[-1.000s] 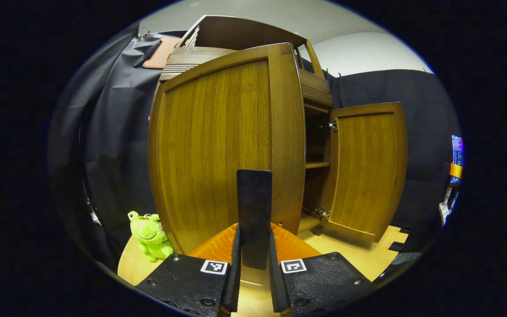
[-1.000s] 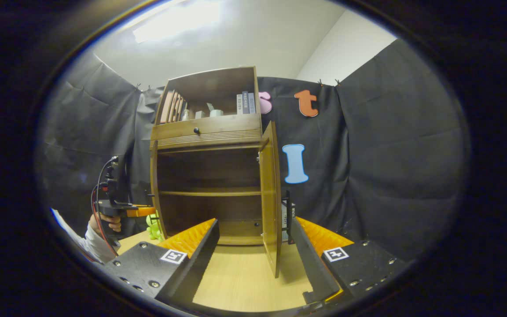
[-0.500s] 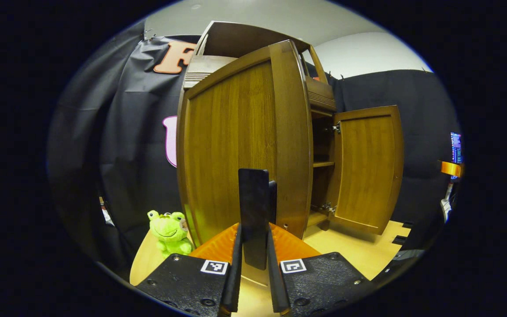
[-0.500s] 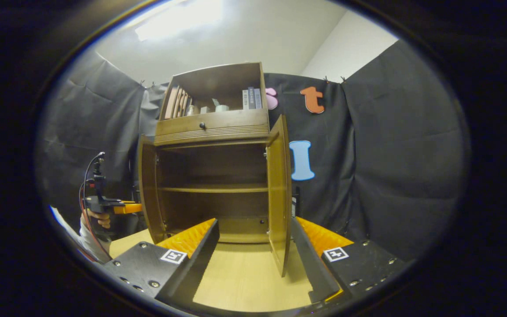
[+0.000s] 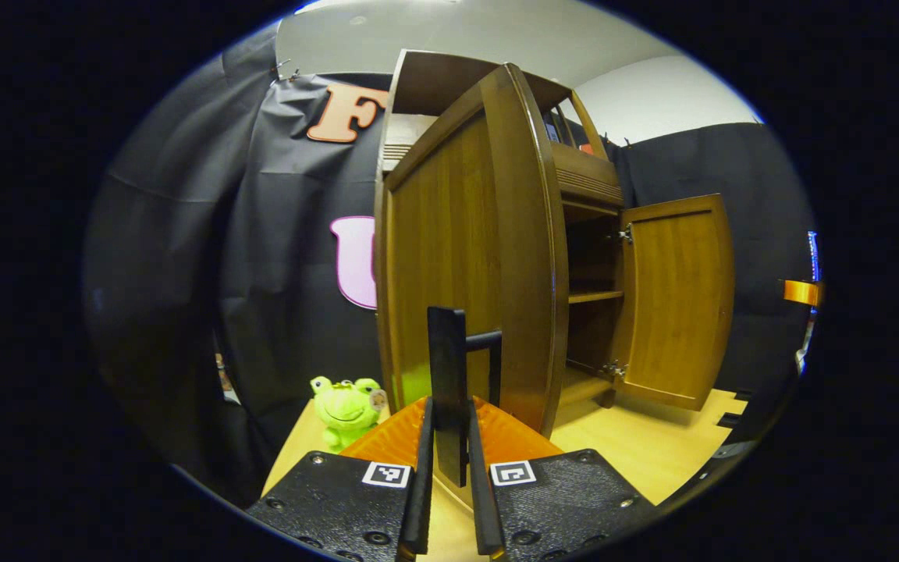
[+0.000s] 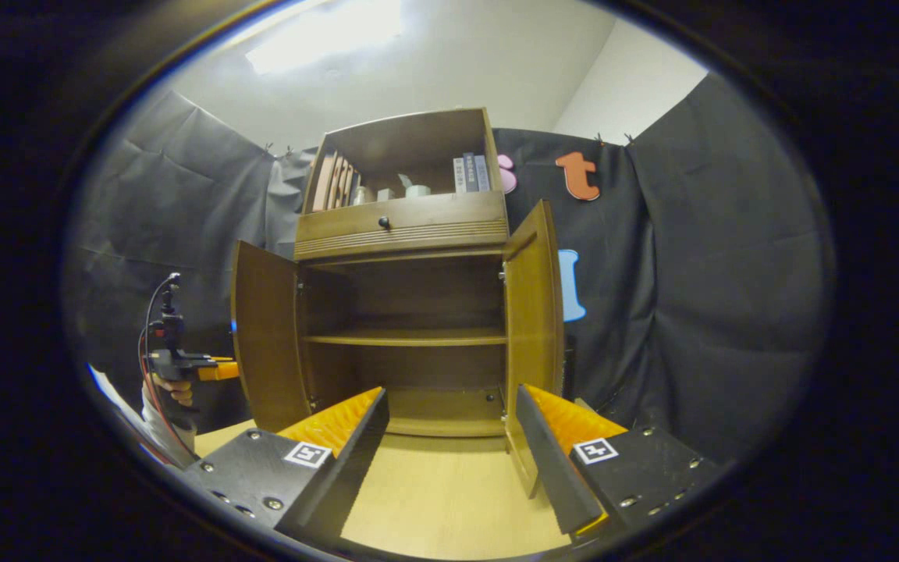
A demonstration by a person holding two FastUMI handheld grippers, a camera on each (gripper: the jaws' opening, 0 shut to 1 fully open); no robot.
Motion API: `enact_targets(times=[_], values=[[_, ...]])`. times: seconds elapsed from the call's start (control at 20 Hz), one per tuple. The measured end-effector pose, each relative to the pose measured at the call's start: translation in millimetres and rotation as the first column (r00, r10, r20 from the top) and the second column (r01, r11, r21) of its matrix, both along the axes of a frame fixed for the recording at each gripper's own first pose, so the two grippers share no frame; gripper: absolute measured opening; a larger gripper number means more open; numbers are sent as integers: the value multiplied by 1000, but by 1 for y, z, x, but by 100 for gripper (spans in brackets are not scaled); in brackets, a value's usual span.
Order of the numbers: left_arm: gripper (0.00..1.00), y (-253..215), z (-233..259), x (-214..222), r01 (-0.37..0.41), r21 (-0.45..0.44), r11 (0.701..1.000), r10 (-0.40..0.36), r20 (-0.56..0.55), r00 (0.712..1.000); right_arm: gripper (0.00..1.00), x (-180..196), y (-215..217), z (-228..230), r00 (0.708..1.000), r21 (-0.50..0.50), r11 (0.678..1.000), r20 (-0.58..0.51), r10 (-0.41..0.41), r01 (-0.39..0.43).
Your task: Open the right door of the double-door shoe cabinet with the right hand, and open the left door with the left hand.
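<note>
Black cloth backs the brown wooden shoe cabinet [image 6: 406, 312]; its left door [image 5: 465, 257] has swung wider, the left tool [image 5: 449, 468] clamped on its dark bar handle [image 5: 449, 382], while the right tool [image 6: 449, 460] hangs apart, so both doors now look open.

A recording booth: black cloth walls [image 6: 699, 273] around a wooden cabinet [image 6: 406, 312].

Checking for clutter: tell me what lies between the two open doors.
In the right gripper view, between the left door and right door lies the cabinet's open inside, with one bare shelf.
</note>
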State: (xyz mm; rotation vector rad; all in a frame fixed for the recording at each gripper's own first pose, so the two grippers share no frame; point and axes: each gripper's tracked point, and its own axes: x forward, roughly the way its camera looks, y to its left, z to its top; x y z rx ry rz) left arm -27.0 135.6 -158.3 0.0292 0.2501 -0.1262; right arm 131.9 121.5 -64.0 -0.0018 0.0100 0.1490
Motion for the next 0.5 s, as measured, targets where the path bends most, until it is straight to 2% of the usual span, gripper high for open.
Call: enact_targets(times=[0.1, 0.2, 0.25, 0.3, 0.35, 0.4, 0.45, 0.5], values=[[24, 18, 1, -1, -37, 8, 999, 37, 3, 999, 97, 7, 9, -2, 1000, 2, 1000, -4, 13, -13], [15, 36, 3, -3, -85, -1, 996, 85, -1, 996, 97, 12, 17, -6, 1000, -2, 1000, -12, 25, -25], [17, 41, 5, -3, -91, -7, 996, 91, 3, 996, 96, 15, 20, -8, 999, -6, 1000, -15, 29, -29], [12, 47, 6, -5, -101, -8, 995, 101, 4, 995, 97, 17, 20, -8, 1000, -6, 1000, -9, 25, -25], [17, 55, 8, -6, -114, -3, 993, 114, 10, 993, 97, 20, 21, -6, 1000, -5, 1000, -1, 24, -24], [12, 61, 11, -6, -126, 3, 992, 125, 23, 992, 97, 21, 25, -8, 1000, 1, 1000, -2, 30, -30], [17, 64, 10, -7, -126, 0, 992, 126, 19, 992, 97, 23, 28, -9, 999, 7, 999, -4, 35, -35], [18, 64, 11, -8, -122, -1, 993, 122, 20, 992, 97, 25, 29, -10, 999, 10, 999, -4, 39, -39]])
